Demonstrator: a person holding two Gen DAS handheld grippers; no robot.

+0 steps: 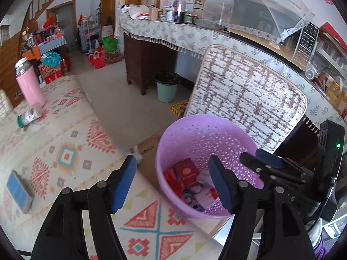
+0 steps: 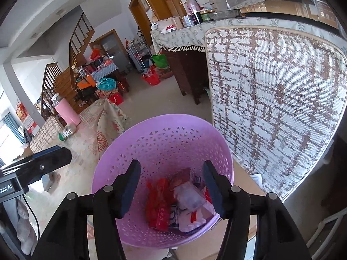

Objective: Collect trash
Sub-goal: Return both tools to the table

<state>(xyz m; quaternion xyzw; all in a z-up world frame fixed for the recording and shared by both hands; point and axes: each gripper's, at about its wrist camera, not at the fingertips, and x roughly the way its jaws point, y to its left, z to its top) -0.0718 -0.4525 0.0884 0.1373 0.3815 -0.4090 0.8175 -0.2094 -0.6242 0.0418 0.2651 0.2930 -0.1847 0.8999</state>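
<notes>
A purple perforated waste basket (image 1: 186,134) stands beside the patterned table, also in the right wrist view (image 2: 164,130). It holds a red box (image 1: 187,171), red wrappers (image 2: 158,203) and a white crumpled packet (image 2: 190,197). My left gripper (image 1: 173,184) is open and empty, over the table edge and the basket rim. My right gripper (image 2: 171,188) is open and empty, directly above the basket; it also shows in the left wrist view (image 1: 260,160). On the table lie a blue box (image 1: 18,191) and a small tipped green-capped bottle (image 1: 29,117).
A pink flask (image 1: 30,84) stands at the table's far left. A woven chair back (image 1: 249,99) rises right behind the basket. A cardboard sheet (image 1: 149,151) lies under the basket. A green bucket (image 1: 166,91) stands on the floor by a draped counter (image 1: 173,34).
</notes>
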